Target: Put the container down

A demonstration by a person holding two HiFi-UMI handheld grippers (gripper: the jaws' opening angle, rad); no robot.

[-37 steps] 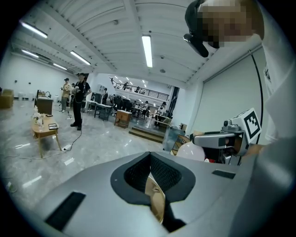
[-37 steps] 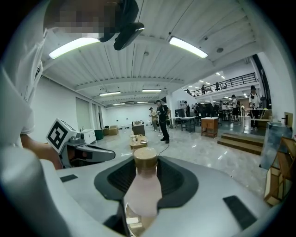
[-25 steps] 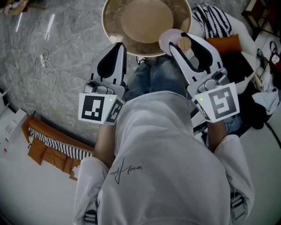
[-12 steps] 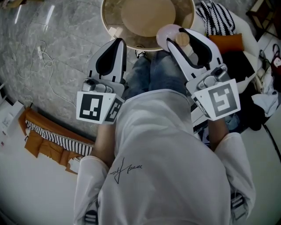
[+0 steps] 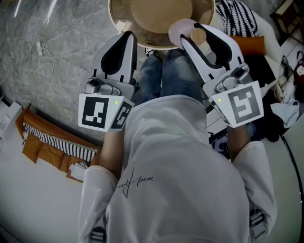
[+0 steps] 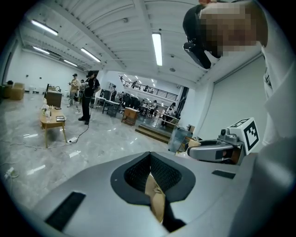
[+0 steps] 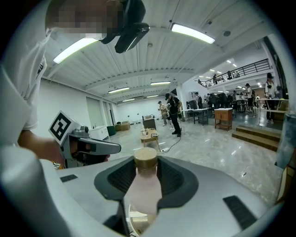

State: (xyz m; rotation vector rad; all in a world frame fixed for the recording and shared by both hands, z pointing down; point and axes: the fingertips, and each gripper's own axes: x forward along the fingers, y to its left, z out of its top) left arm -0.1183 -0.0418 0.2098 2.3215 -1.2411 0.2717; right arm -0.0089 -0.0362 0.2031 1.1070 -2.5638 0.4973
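The right tool (image 5: pixel 195 36) is clamped on a pale pink bottle (image 7: pixel 144 187) with a tan cap (image 7: pixel 145 158). It appears to be held just over the near rim of the round worktop (image 5: pixel 161 14) ahead. The left tool (image 5: pixel 124 38), alongside, has its jaws together on nothing. Let go here, the bottle would likely catch the rim, topple and roll off to the floor.
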